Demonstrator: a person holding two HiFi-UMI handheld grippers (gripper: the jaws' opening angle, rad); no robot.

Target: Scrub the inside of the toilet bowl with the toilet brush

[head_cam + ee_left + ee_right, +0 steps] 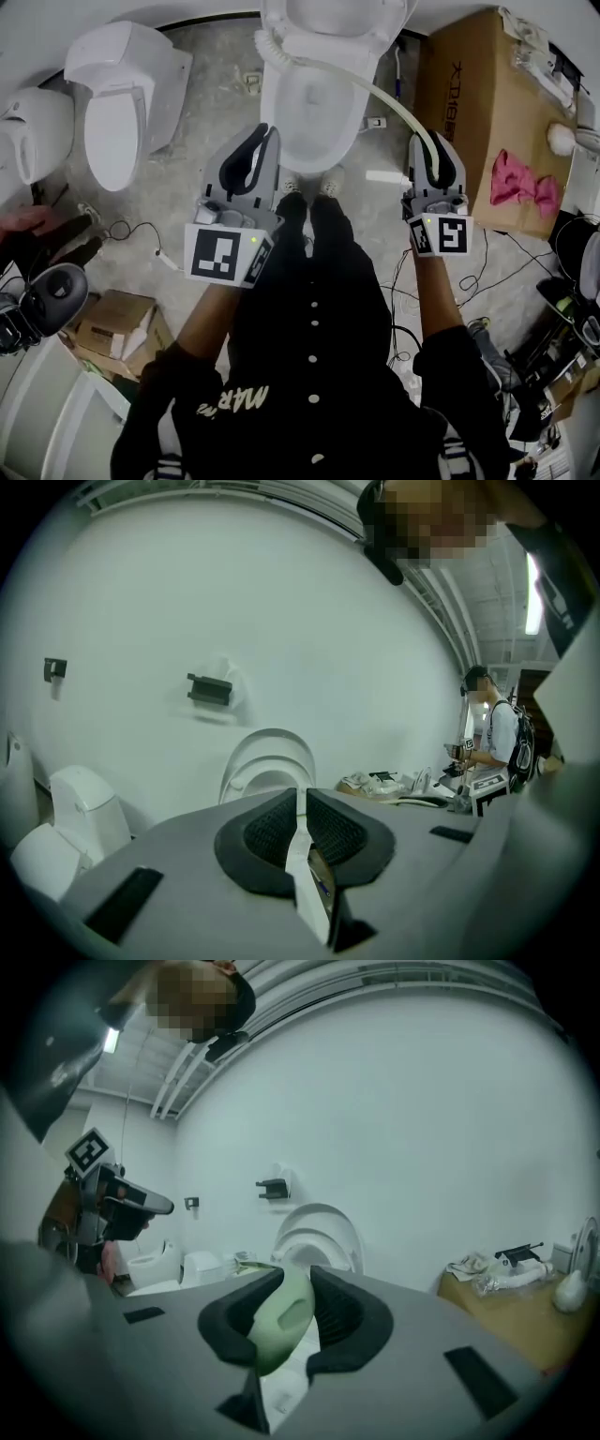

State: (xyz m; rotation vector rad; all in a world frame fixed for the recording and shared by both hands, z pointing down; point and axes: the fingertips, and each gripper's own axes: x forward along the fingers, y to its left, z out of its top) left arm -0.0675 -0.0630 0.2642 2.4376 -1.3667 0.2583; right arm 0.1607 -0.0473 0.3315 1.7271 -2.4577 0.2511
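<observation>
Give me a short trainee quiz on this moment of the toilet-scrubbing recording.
1. True or false: the left gripper holds the toilet brush.
2. What lies on the cardboard box? A) a pink cloth B) a blue bucket C) a green bottle
3. Fill in: the lid of the toilet in front of the person is ____ (raised or closed).

Key: 1 false, the right gripper is shut on the brush's handle and the left one is shut on nothing; 2 A; 3 raised.
</observation>
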